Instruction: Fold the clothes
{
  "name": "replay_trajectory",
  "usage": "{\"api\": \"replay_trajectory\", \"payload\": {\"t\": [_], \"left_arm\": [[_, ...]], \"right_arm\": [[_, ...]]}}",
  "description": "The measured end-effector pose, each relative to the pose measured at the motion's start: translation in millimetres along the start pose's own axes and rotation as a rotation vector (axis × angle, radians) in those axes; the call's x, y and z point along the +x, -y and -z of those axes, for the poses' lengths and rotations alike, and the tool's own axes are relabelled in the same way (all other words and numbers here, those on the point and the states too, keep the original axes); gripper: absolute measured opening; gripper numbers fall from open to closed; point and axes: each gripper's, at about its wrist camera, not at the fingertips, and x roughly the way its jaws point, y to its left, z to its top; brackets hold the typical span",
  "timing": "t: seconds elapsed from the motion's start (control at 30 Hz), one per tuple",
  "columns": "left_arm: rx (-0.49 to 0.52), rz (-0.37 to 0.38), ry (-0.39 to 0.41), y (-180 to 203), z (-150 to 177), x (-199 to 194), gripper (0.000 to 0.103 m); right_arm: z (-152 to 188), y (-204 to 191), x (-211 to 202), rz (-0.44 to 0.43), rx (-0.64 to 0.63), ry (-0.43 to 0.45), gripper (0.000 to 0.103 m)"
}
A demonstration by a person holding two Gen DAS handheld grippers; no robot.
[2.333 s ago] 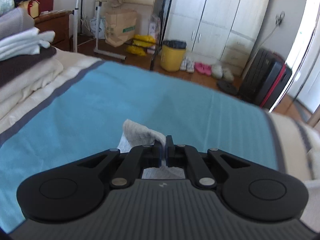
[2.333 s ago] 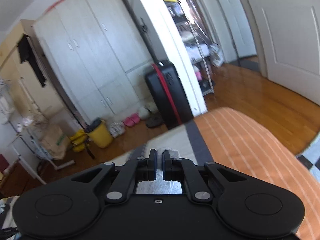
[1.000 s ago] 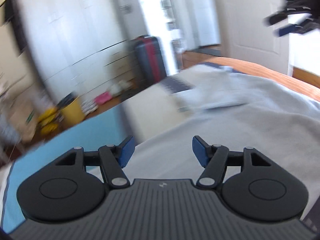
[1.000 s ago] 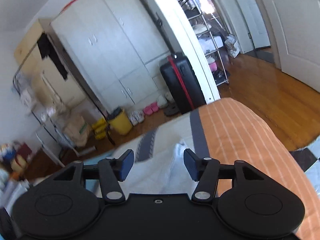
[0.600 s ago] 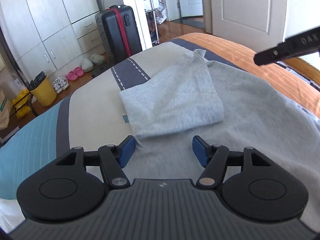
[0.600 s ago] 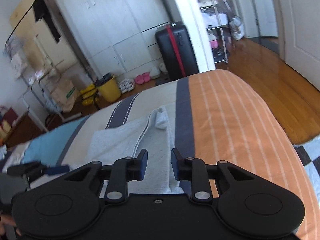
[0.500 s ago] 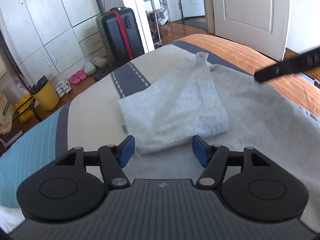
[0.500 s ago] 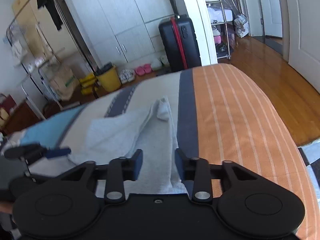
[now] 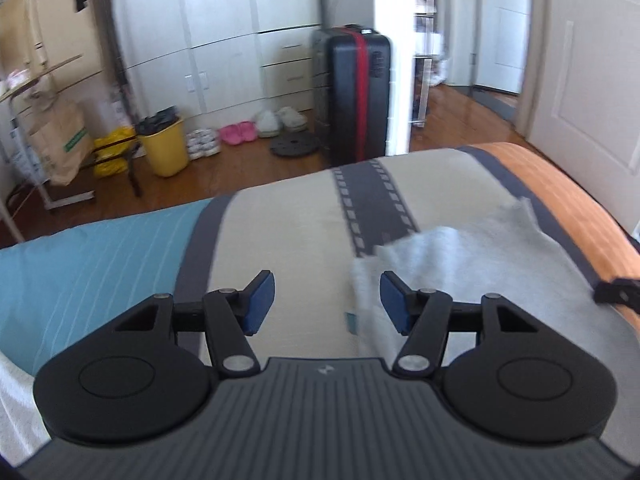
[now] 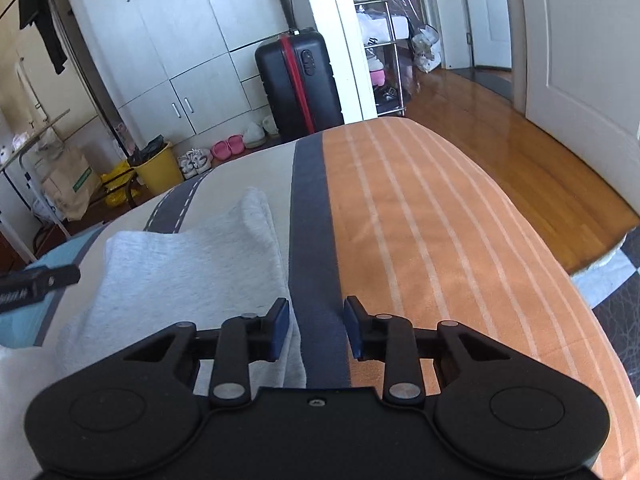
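Both tools released the grey garment (image 10: 180,272); left tool (image 9: 326,300) and right tool (image 10: 316,326) closing, empty.

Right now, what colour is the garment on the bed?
Light heathered grey; the garment shows best in the right wrist view.

Both wrist views low over bed (image 9: 280,216), angled down toward black suitcase (image 10: 298,80); left view sits left; both share suitcase.

Both tools tilt downward: the left tool (image 9: 323,300) closing slightly, nothing between its jaws; the right tool (image 10: 316,328) closing, unclamped.
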Motion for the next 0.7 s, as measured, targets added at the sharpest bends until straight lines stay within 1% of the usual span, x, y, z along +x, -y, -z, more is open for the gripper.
{"api": "replay_trajectory", "payload": {"t": [0.07, 0.1, 0.13, 0.17, 0.2, 0.23, 0.27, 0.3, 0.33, 0.37, 0.4, 0.43, 0.47, 0.5, 0.53, 0.57, 0.6, 0.63, 0.67, 0.7], "left_arm": [[0.034, 0.101, -0.039, 8.3, 4.3, -1.6, 0.061], [0.063, 0.14, -0.081, 14.3, 5.9, 2.8, 0.062], [0.101, 0.141, -0.13, 20.9, 7.2, 10.8, 0.062], [0.131, 0.087, -0.17, 26.4, 8.8, 20.6, 0.062], [0.14, 0.007, -0.192, 27.6, 10.1, 30.3, 0.062], [0.117, -0.048, -0.187, 23.4, 10.3, 37.2, 0.063], [0.061, -0.073, -0.168, 14.2, 9.5, 39.4, 0.063], [-0.009, -0.092, -0.15, 2.8, 8.2, 39.3, 0.063], [-0.07, -0.138, -0.137, -7.7, 7.5, 37.0, 0.062], [-0.122, -0.211, -0.129, -17.4, 7.4, 32.8, 0.061], [-0.161, -0.266, -0.115, -25.6, 8.0, 27.7, 0.059], [-0.185, -0.278, -0.106, -31.6, 9.6, 21.1, 0.059], [-0.205, -0.267, -0.108, -36.8, 11.5, 14.0, 0.06], [-0.226, -0.255, -0.111, -42.0, 13.4, 6.8, 0.06], [-0.243, -0.228, -0.119, -45.5, 15.5, -1.0, 0.06], [-0.253, -0.188, -0.126, -45.7, 18.7, -10.4, 0.06], [-0.256, -0.154, -0.13, -42.9, 22.8, -21.1, 0.06], [-0.257, -0.122, -0.133, -38.9, 27.1, -32.1, 0.061], [-0.256, -0.088, -0.135, -34.2, 31.8, -42.9, 0.061], [-0.251, -0.045, -0.137, -28.0, 37.3, -53.2, 0.061]], "right_arm": [[-1.3, 3.3, -0.9, -0.043, 0.039, -0.019, 0.037], [0.1, 3.9, 0.5, -0.087, 0.057, -0.041, 0.038], [1.5, 4.5, 1.8, -0.131, 0.075, -0.063, 0.042], [2.9, 5.2, 3.1, -0.175, 0.093, -0.085, 0.047], [4.8, 4.2, 3.6, -0.2, 0.088, -0.097, 0.047], [7.4, 0.4, 2.5, -0.189, 0.039, -0.089, 0.041], [10.3, -4.3, 1.0, -0.161, -0.02, -0.075, 0.03], [13.4, -8.7, -0.3, -0.13, -0.076, -0.057, 0.02], [16.5, -13.0, -1.7, -0.099, -0.133, -0.04, 0.011], [19.2, -15.8, -4.2, -0.079, -0.176, -0.012, 0.003], [20.8, -16.2, -9.2, -0.07, -0.199, 0.034, 0.003], [19.1, -15.7, -14.8, -0.032, -0.203, 0.069, 0.002], [14.0, -14.1, -19.9, 0.041, -0.186, 0.085, 0.003], [8.8, -12.6, -25.0, 0.115, -0.169, 0.101, 0.005], [4.4, -8.2, -31.6, 0.164, -0.135, 0.104, 0.016], [1.0, 0.0, -40.3, 0.181, -0.079, 0.092, 0.021], [-2.4, 8.3, -49.0, 0.197, -0.023, 0.079, 0.023], [-4.3, 16.6, -57.7, 0.197, 0.039, 0.049, 0.039], [-4.2, 25.0, -66.2, 0.172, 0.108, -0.006, 0.054], [-2.9, 32.5, -74.6, 0.156, 0.166, -0.065, 0.054]]}}
